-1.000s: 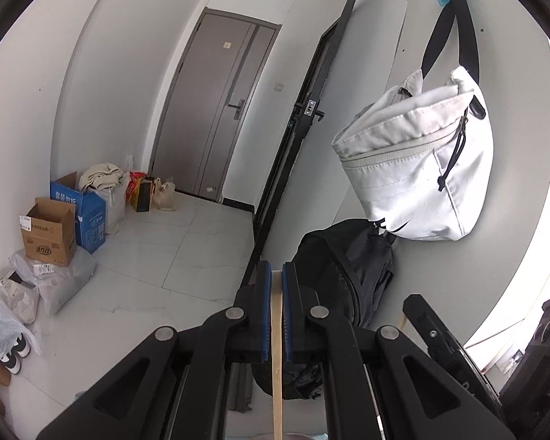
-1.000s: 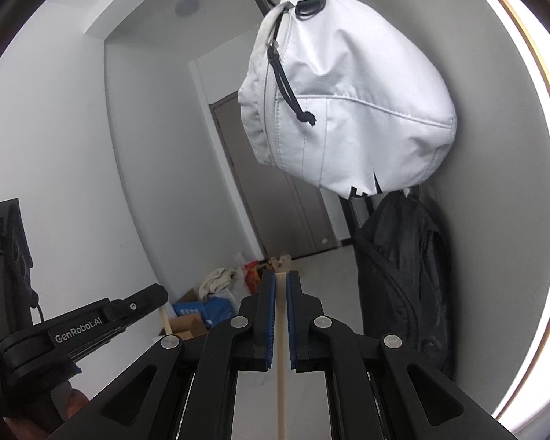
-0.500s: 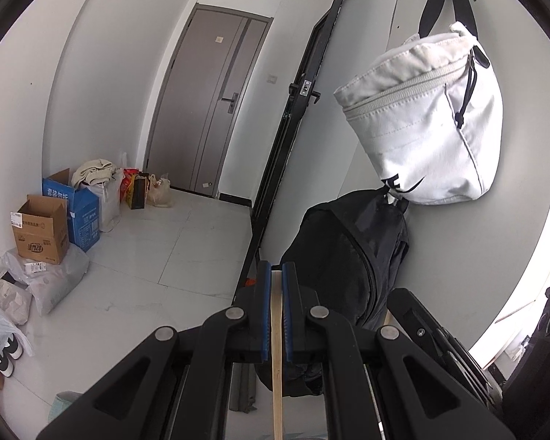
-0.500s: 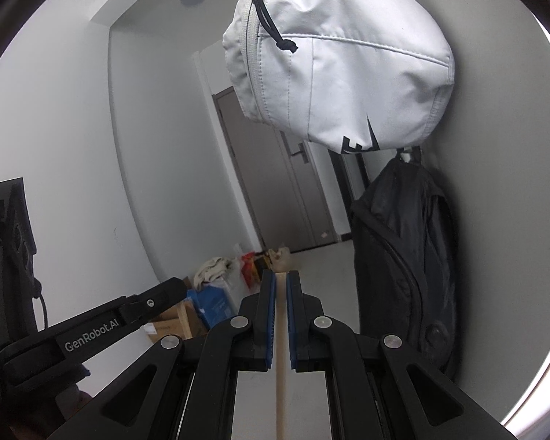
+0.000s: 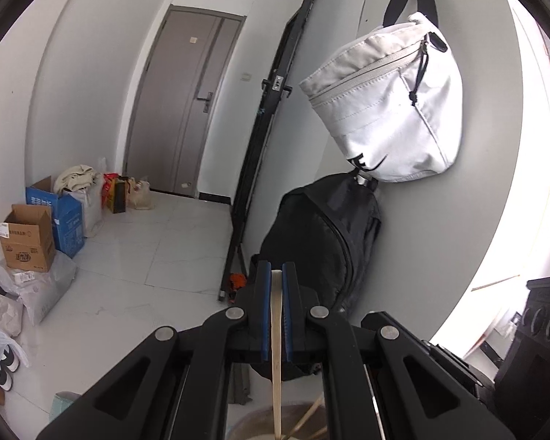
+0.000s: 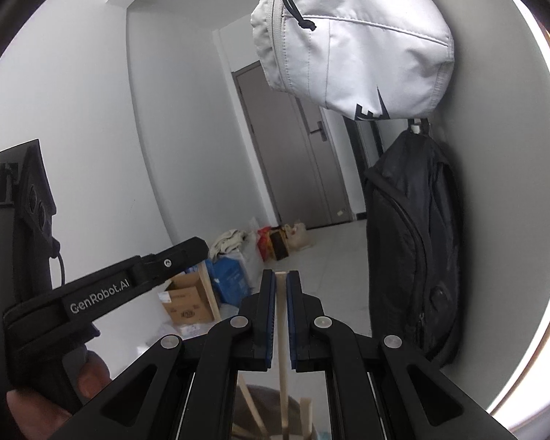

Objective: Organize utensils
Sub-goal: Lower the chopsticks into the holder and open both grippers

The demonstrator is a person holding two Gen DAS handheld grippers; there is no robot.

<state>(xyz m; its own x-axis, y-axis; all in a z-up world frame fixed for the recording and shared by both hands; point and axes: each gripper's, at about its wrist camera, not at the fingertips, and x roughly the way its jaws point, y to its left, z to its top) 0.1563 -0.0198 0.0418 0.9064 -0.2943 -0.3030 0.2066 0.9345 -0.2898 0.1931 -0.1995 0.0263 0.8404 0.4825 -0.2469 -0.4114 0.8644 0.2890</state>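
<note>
Left wrist view: wooden stick point(image 5: 276, 315) upright, pinched between blue pads of left gripper point(image 5: 276, 275), lower end reaching down to a round container point(image 5: 255, 423) at bottom edge, other sticks leaning inside. Right wrist view: second wooden stick point(image 6: 282, 315) clamped upright in right gripper point(image 6: 281, 278), above the same container point(image 6: 255, 409). Behind: white bag point(image 5: 388, 106) hanging on wall, black backpack point(image 5: 322, 227) below it, cardboard boxes point(image 5: 27, 238) on floor, grey door point(image 5: 179, 102).
</note>
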